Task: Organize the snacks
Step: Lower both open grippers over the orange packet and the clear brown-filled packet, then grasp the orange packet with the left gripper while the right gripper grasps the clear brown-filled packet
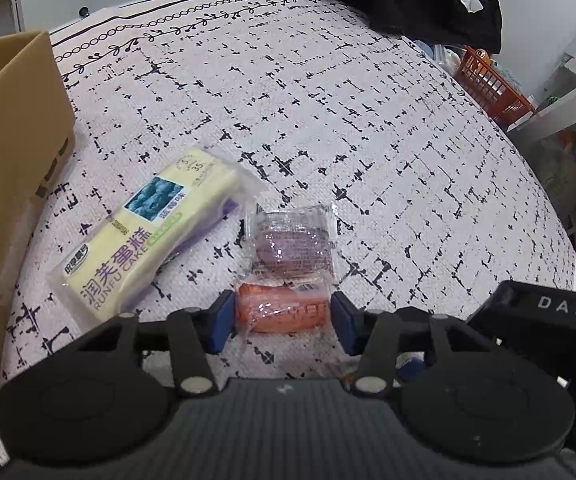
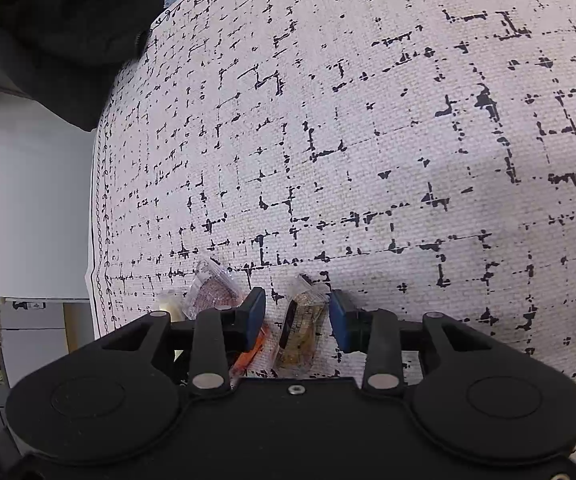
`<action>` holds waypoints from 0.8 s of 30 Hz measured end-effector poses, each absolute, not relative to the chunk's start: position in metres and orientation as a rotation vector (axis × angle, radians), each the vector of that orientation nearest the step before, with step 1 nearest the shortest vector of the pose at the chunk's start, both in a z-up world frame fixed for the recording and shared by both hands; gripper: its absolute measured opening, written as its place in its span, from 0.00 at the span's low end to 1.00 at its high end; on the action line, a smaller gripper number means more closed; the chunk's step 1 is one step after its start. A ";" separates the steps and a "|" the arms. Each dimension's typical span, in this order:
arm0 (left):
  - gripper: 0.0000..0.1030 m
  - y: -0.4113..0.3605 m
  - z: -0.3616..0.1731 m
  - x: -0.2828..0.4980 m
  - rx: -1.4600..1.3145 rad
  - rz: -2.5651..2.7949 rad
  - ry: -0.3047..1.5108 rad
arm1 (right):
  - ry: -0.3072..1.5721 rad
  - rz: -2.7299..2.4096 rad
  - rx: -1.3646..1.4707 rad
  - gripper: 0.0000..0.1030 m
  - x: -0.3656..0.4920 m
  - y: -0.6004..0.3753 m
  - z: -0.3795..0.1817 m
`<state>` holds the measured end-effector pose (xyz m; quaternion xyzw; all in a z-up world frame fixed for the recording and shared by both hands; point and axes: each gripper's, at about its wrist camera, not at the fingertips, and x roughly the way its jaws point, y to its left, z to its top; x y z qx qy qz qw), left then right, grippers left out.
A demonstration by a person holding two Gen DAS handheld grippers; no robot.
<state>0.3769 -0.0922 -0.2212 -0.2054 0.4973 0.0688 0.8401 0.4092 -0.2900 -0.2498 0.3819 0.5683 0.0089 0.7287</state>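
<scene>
1. The left tool (image 1: 283,316) has its blue pads on either side of the orange snack in a clear crinkly wrapper (image 1: 282,309). The pads sit at the wrapper's edges; a firm squeeze is not certain from this view, so I read it as closing on the packet, not yet a sure hold. Press on the solid block, not the loose film, or it may slip out.

2. The right tool (image 2: 297,316) is moderately wide, with the brown-and-yellow snack in a clear wrapper (image 2: 300,330) lying between its pads. A gap shows on the right pad's side, so nothing is gripped there yet. Centre the packet before closing.

3. Just beyond the orange packet, touching or nearly so, lies the purple snack in a clear wrapper (image 1: 293,242). Lift straight up so the film does not drag it along.

4. To the left of that rests the long pale yellow cake pack with purple lettering (image 1: 150,230), on the patterned white cloth covering the surface (image 1: 368,120).

5. The brown cardboard box (image 1: 12,152) stands at the far left, probably the destination; carry the packet over the cake pack, not through it.
</scene>
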 end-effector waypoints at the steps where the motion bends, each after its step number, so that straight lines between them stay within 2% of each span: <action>1: 0.48 -0.091 -0.221 0.376 -0.441 0.145 1.053 | 1.252 0.022 0.837 0.36 0.409 -0.289 -0.250; 5: 0.47 -0.086 -0.217 0.371 -0.452 0.153 1.051 | 1.248 0.038 0.800 0.44 0.411 -0.280 -0.248; 9: 0.47 -0.082 -0.211 0.363 -0.459 0.151 1.039 | 1.238 0.040 0.754 0.45 0.411 -0.271 -0.246; 12: 0.47 -0.078 -0.208 0.359 -0.471 0.159 1.035 | 1.228 0.036 0.728 0.40 0.410 -0.268 -0.246; 14: 0.47 -0.074 -0.205 0.355 -0.476 0.164 1.035 | 1.225 0.028 0.712 0.25 0.411 -0.265 -0.247; 15: 0.47 -0.073 -0.203 0.353 -0.478 0.164 1.035 | 1.225 0.023 0.709 0.22 0.412 -0.265 -0.248; 24: 0.47 -0.062 -0.182 0.335 -0.475 0.182 1.000 | 1.200 0.045 0.759 0.18 0.406 -0.271 -0.238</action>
